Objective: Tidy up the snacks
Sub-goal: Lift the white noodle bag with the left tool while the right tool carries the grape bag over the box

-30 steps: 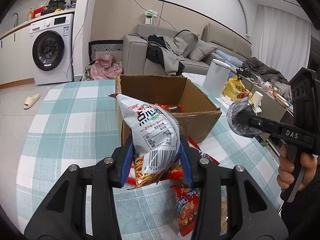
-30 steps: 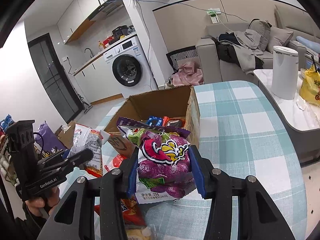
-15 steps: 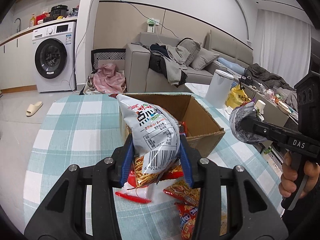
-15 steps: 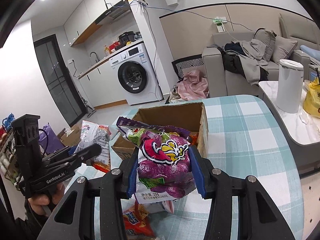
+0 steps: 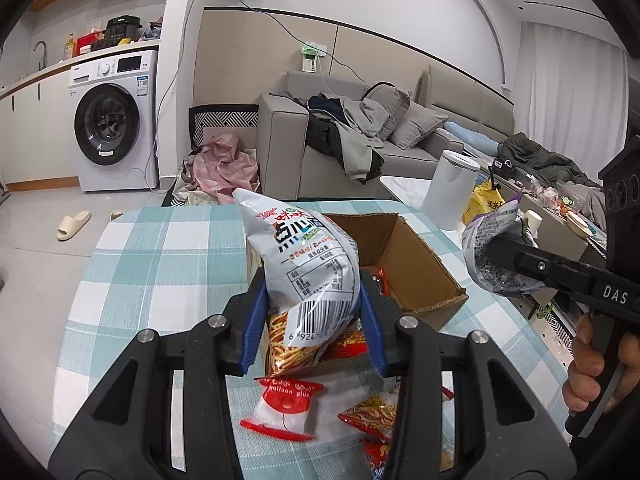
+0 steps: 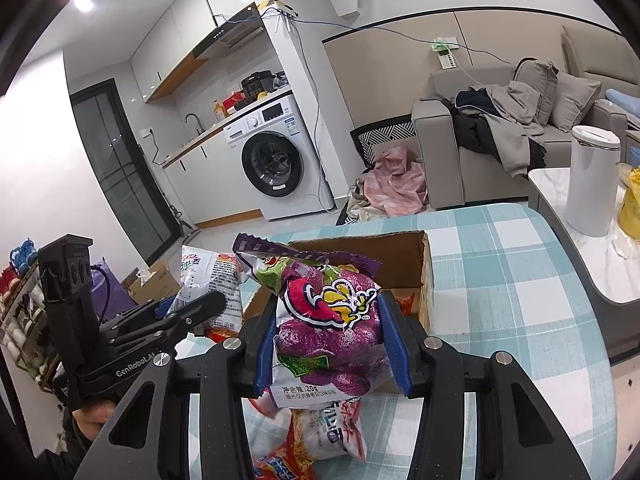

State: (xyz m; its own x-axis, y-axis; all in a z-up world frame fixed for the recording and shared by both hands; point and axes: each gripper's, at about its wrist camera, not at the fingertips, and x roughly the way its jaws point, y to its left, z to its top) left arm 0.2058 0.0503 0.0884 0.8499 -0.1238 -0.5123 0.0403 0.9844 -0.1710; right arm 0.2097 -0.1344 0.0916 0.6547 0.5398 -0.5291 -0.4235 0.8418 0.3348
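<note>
My left gripper [image 5: 312, 320] is shut on a white noodle-snack bag [image 5: 308, 264] and holds it above the near edge of an open cardboard box [image 5: 420, 268]. My right gripper [image 6: 330, 340] is shut on a purple snack bag [image 6: 332, 328] and holds it in front of the same box [image 6: 400, 256]. The right gripper also shows at the right of the left wrist view [image 5: 492, 260]. The left gripper also shows at the left of the right wrist view [image 6: 200, 308]. Red snack packets lie inside the box.
Loose packets lie on the checked tablecloth [image 5: 160, 264] below the grippers: a white and red pack [image 5: 286, 408] and orange-red bags [image 5: 376, 416]. A white canister [image 6: 592, 184] stands on a side table at the right. A sofa and a washing machine are beyond.
Both grippers have risen with their bags, so the table and box look lower and farther. More loose packets show below the left gripper.
</note>
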